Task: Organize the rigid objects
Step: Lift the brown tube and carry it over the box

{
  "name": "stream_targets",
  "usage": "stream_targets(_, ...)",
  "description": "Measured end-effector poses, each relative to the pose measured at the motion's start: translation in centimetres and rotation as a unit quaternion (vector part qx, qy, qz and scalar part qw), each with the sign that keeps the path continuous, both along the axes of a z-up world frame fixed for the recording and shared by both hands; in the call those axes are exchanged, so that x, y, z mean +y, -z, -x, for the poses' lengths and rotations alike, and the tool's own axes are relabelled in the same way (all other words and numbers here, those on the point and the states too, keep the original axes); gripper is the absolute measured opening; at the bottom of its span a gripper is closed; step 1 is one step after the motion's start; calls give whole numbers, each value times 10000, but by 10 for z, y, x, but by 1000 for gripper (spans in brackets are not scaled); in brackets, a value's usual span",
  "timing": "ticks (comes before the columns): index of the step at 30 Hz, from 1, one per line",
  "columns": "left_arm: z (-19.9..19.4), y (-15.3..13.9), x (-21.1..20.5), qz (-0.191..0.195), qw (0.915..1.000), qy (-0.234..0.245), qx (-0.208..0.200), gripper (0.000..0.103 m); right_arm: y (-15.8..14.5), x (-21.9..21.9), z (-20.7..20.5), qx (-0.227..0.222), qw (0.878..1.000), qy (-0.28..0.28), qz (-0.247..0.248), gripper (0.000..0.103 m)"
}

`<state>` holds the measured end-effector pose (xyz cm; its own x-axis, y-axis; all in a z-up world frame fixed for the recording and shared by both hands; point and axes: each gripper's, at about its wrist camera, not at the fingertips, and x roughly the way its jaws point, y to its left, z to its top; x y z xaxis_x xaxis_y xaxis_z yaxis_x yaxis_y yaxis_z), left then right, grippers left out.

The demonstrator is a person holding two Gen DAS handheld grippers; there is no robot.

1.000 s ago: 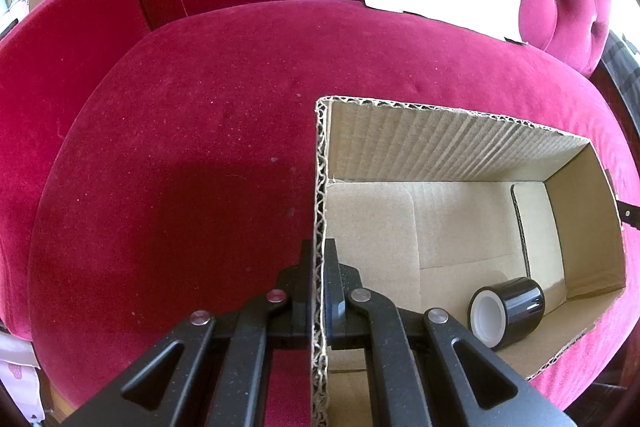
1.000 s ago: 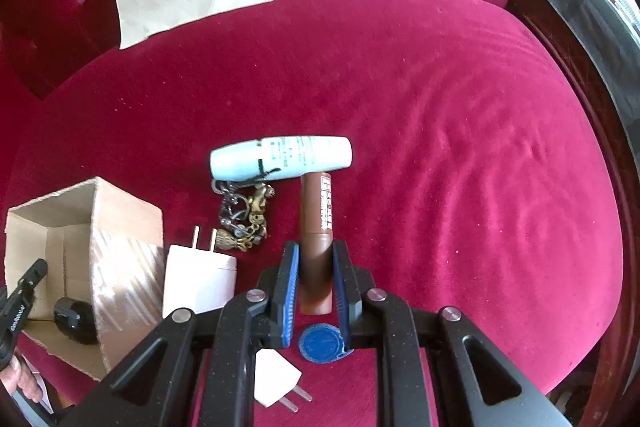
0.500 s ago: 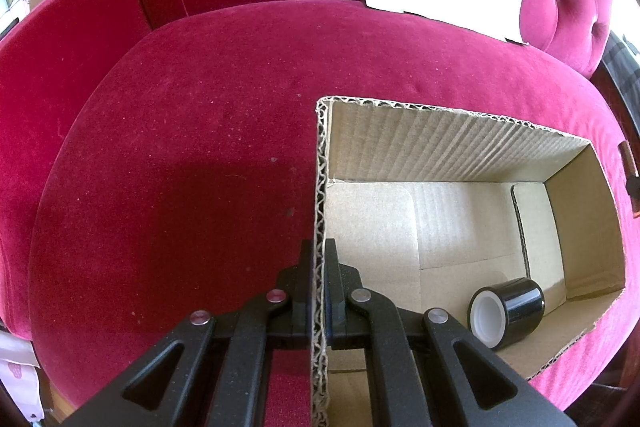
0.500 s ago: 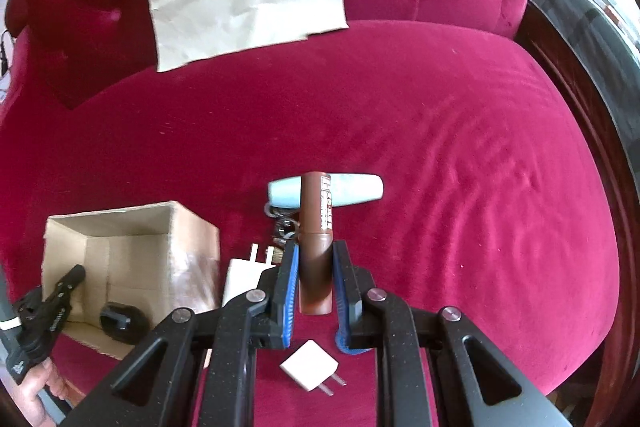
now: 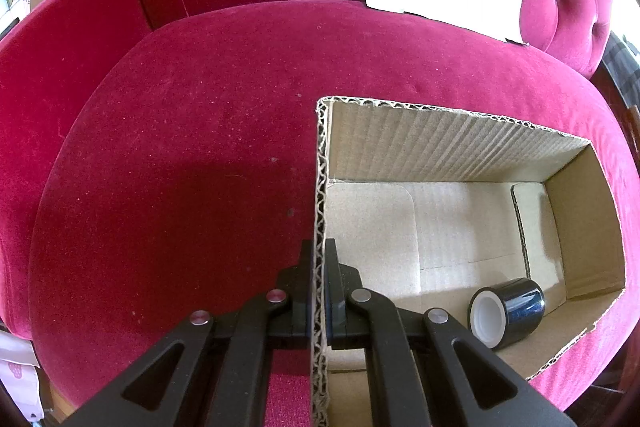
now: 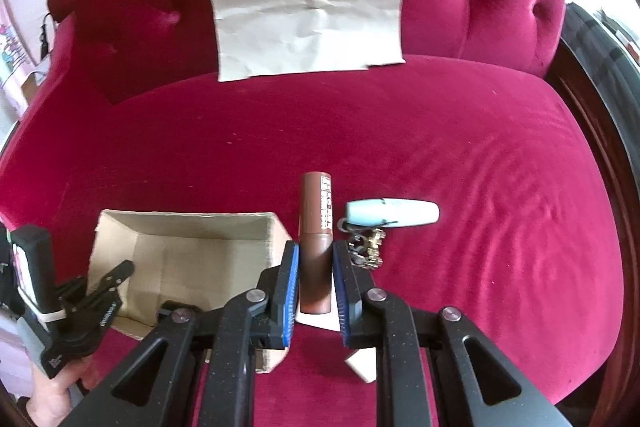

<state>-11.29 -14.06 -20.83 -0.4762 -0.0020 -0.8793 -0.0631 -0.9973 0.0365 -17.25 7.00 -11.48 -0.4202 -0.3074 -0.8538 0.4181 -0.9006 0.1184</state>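
The right gripper (image 6: 315,281) clamps a brown cylindrical tube (image 6: 316,239) just beside the open corrugated cardboard box (image 5: 448,143) near the red velvet seat's (image 5: 192,163) front edge — the left gripper (image 5: 319,287) pinches the box's wall.

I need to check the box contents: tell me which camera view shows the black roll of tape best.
The left wrist view: the black roll of tape lies on its side in the open cardboard box, its white core in plain sight. In the right wrist view the right gripper hides that part of the box floor, so no tape shows.
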Motion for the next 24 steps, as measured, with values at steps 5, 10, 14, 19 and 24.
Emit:
stream_targets(5, 0, 0, 0, 6, 10000, 7, 3, 3, -4, -14, -9, 45, 9998, -184, 36, 17)
stream_targets(10, -1, 0, 0, 11, 10000, 16, 11, 3, -3, -32, -19, -15, 9992, -386, 131, 17)
stream_targets(14, -1, 0, 0, 12, 10000, 22, 11, 3, -1, -44, -25, -62, 9993, -320, 168, 17)
stream_targets(19, -1, 0, -1, 16, 10000, 27, 11, 3, 2, -59, -32, -110, 9985, -502, 177, 17)
stream_targets(24, -1, 0, -1, 19, 10000, 41, 14, 3, 7, -74, -37, -189, 9974, -660, 197, 17)
